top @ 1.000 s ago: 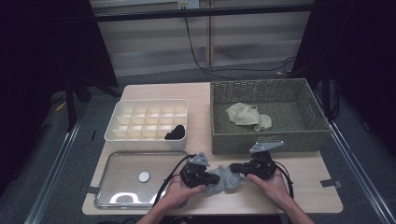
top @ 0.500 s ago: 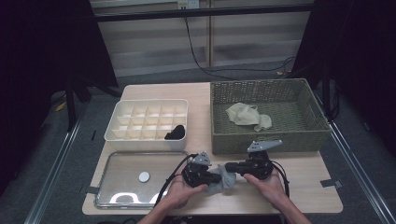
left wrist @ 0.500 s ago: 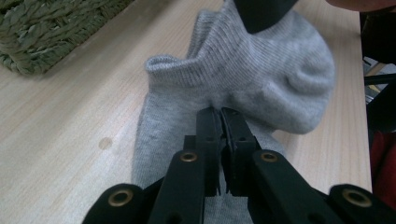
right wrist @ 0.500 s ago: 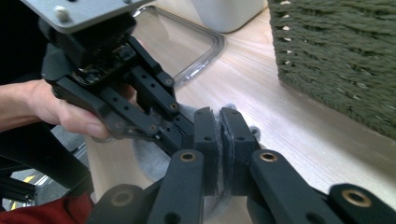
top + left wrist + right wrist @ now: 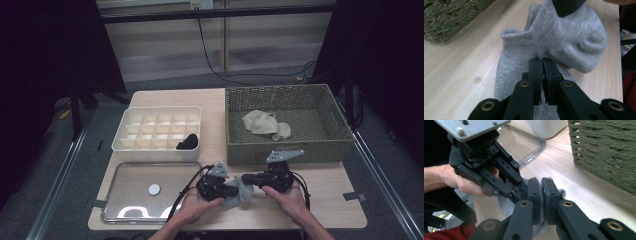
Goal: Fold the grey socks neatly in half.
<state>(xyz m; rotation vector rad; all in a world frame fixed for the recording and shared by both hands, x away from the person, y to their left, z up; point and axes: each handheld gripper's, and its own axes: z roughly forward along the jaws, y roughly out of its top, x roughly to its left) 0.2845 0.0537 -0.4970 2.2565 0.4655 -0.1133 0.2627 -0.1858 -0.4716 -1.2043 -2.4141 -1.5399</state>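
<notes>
At the left of the near table edge, the left gripper (image 5: 231, 190) is clenched on a fold of the small grey knitted sock (image 5: 564, 42), its jaws having just eased slightly apart; a further slackening could let the thin fabric slip out. The sock lies bunched on the pale wooden table (image 5: 320, 192) between the two tools, in front of the olive woven rectangular basket (image 5: 285, 150). At the right, the right gripper (image 5: 246, 178) is clamped on the sock's other end, so pulling the hands apart unevenly would probably tear it from the weaker grip.
</notes>
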